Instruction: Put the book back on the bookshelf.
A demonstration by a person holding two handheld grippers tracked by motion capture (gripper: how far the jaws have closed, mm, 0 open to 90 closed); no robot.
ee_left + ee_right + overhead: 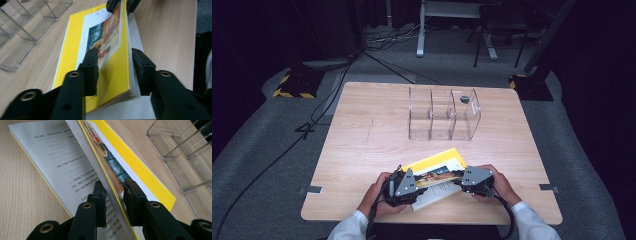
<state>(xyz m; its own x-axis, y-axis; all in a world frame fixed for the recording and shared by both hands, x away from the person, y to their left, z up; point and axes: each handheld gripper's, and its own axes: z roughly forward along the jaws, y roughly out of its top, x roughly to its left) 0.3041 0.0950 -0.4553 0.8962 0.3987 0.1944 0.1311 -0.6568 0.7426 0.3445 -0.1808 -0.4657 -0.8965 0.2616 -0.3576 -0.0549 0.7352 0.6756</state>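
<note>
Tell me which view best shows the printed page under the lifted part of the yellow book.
The right gripper view: the printed page lies open there, its lines of text visible beside the raised yellow book. The high view gives a sliver of white page under the cover. The left gripper view catches its plain white edge.

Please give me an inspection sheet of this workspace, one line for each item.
Surface: wooden table, light, bare around the things.
Job's things: yellow book near the front edge, its front part lifted off a printed page; clear organizer behind, a small dark object in its right compartment.
Clutter: nothing seen.
Grippers: left gripper straddles the lifted part, jaws apart; right gripper shut on the lifted part.
Cables: several on the floor at left.
Surroundings: grey floor, dark stands, a white frame.
</note>
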